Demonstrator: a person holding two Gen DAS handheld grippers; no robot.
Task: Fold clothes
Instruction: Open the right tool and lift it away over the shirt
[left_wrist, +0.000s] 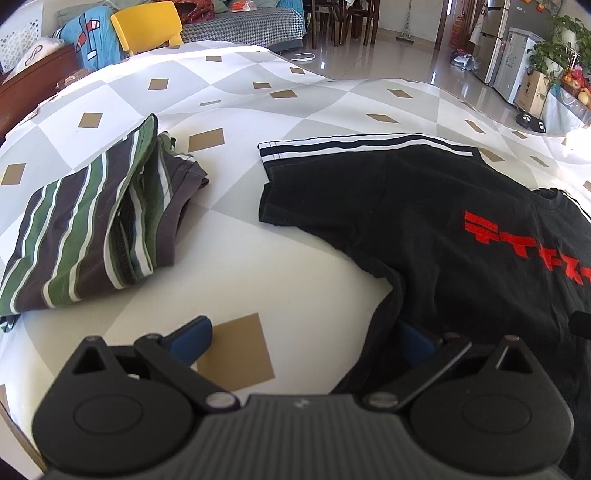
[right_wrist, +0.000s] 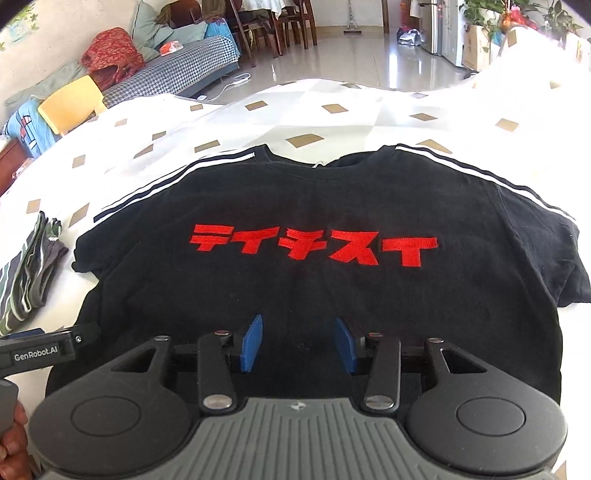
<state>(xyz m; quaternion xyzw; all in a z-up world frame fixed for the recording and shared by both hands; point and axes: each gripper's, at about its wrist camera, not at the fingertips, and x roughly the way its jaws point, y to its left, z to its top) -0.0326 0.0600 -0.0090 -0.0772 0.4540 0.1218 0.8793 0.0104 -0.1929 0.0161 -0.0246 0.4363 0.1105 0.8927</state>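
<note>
Your right gripper (right_wrist: 299, 341) hangs with its blue fingers (right_wrist: 253, 343) spread wide over the lower middle of the black T-shirt (right_wrist: 314, 288), gripping nothing. Your left gripper (left_wrist: 303, 341) is wide too, one finger on the shirt's left edge. The shirt lies flat on the checked sheet (left_wrist: 258, 110); a folded striped shirt (left_wrist: 88, 221) rests left of it.
</note>
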